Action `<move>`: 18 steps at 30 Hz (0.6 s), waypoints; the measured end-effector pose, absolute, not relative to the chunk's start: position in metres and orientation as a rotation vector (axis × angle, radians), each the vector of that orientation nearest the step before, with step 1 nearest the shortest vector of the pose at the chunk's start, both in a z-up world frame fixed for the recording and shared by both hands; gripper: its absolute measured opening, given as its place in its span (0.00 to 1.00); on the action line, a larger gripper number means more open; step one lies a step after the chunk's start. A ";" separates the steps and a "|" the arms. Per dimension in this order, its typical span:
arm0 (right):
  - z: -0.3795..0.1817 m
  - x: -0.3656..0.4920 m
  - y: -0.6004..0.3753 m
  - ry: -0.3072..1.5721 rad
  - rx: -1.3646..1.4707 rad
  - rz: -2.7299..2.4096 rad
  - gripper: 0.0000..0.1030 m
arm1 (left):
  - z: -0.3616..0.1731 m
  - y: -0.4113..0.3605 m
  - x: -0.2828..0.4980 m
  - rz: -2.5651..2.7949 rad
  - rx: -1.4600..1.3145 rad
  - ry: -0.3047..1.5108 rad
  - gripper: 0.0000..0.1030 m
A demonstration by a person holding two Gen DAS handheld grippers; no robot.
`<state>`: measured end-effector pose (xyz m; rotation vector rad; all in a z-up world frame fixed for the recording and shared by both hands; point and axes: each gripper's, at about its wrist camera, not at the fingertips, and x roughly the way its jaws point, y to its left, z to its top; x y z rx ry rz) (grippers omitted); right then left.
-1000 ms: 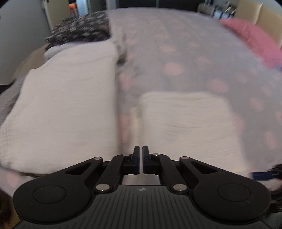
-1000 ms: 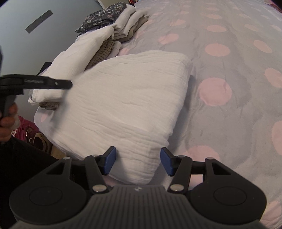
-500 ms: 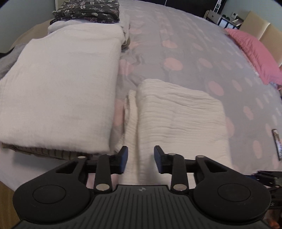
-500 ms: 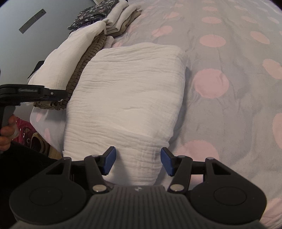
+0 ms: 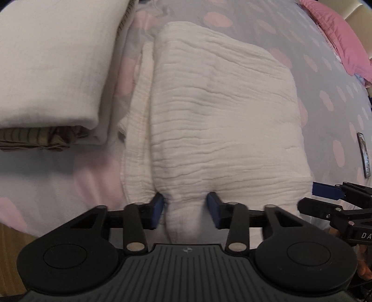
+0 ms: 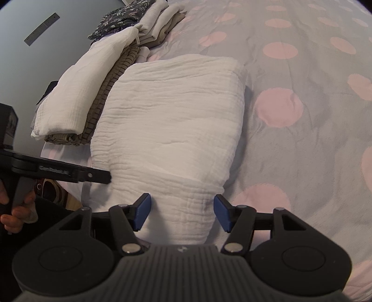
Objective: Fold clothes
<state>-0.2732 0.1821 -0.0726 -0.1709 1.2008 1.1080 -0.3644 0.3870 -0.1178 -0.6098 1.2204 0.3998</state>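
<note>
A folded white crinkled cloth (image 5: 220,104) (image 6: 167,116) lies on the grey bedspread with pink dots (image 6: 302,69), near its front edge. My left gripper (image 5: 186,209) points steeply down at the cloth's near left corner. Its jaws are closing on a bunched fold of the cloth that sits between the blue pads. My right gripper (image 6: 182,211) is shut on the gathered near right corner of the same cloth. Each gripper shows at the edge of the other's view, the left gripper (image 6: 108,178) and the right gripper (image 5: 307,197).
Left of the cloth is a stack of folded clothes, white over brown striped (image 5: 46,69) (image 6: 81,93), with a dark floral garment (image 6: 121,21) beyond. A pink pillow (image 5: 337,30) lies far right, a dark phone-like object (image 5: 363,155) at the right. A hand (image 6: 14,213) grips the left handle.
My left gripper has opened from shut, sunk and tilted down to the cloth's near edge, and now has a fold between its pads. The right gripper has kept its place and hold.
</note>
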 end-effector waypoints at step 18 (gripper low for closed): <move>-0.062 -0.277 0.176 1.165 -0.148 1.119 0.62 | -0.041 0.380 -0.354 0.485 -0.332 1.106 0.04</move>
